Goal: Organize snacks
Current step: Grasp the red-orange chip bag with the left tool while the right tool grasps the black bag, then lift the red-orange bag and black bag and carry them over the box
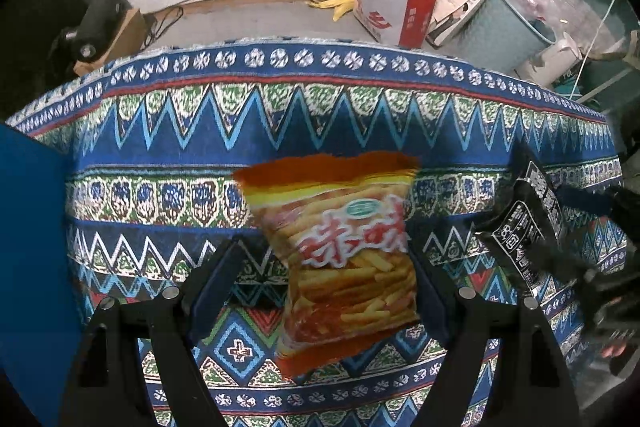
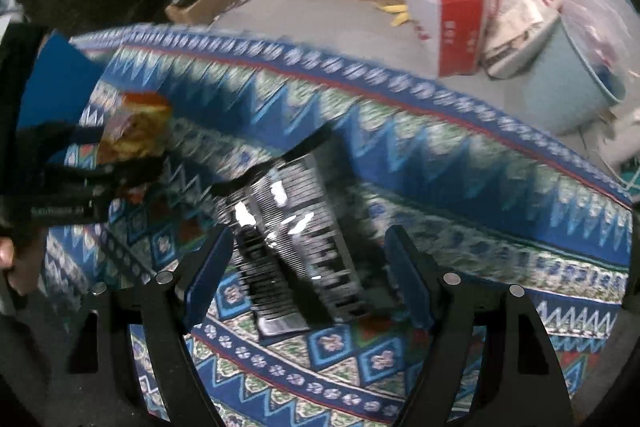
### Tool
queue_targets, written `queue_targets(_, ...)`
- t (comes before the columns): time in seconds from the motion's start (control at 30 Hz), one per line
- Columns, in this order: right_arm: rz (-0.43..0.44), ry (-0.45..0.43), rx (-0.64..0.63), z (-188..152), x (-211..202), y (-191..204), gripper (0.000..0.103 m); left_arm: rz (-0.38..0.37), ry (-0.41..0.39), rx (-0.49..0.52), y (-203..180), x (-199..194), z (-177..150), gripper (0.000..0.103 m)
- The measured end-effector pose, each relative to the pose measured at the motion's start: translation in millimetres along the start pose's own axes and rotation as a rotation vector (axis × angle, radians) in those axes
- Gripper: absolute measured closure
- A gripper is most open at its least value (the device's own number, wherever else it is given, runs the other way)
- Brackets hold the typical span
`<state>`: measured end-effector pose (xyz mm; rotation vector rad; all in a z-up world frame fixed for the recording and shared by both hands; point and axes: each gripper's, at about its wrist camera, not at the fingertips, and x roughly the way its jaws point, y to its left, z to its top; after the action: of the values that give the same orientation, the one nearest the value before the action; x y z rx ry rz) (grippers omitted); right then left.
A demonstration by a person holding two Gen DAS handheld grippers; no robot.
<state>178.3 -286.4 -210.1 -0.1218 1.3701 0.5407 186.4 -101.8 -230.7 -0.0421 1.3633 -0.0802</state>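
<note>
Orange snack bag (image 1: pixel 344 259) between left claw (image 1: pixel 326 267) fingers.

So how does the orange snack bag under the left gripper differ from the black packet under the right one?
The orange snack bag is bright, printed with fries and large lettering; the black packet is dark and glossy with small white text. The orange bag looks puffier, the black packet narrower and creased. Both lie on the patterned cloth between open jaws, ungripped.

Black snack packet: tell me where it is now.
The black snack packet lies on the patterned tablecloth, centred between the open right gripper fingers; the orange fries bag is to its left.
</note>
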Motion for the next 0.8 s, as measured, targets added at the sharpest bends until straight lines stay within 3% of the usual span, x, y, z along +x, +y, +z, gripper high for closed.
queue_targets(0.17, -0.049, 0.051, -0.068, -4, 19, 15, 0.025, -0.013, -0.011, 0.022, 1, -3, -4, 0.022)
queue_targets(0.27, -0.094, 0.038, -0.09, -4, 21, 21, 0.025, -0.011, -0.025, 0.044, -1, -5, -7, 0.039)
queue_targets(0.3, -0.119, 0.029, -0.089, -4, 22, 23, 0.025, -0.002, -0.028, 0.055, -2, -6, -9, 0.049)
queue_targets(0.47, -0.196, -0.002, -0.098, -7, 27, 32, 0.025, 0.006, -0.05, 0.066, 0, -14, -12, 0.056)
queue_targets(0.5, -0.208, -0.007, -0.107, -9, 27, 35, 0.029, 0.007, -0.056, 0.072, 0, -16, -14, 0.058)
queue_targets(0.53, -0.208, -0.017, -0.11, -12, 26, 37, 0.037, 0.008, -0.062, 0.077, -1, -18, -14, 0.058)
queue_targets(0.6, -0.198, -0.039, -0.089, -15, 22, 38, 0.043, 0.014, -0.075, 0.08, 4, -23, -17, 0.058)
queue_targets(0.8, -0.164, -0.067, -0.029, -13, 15, 35, 0.045, 0.018, -0.101, 0.074, 15, -39, -25, 0.059)
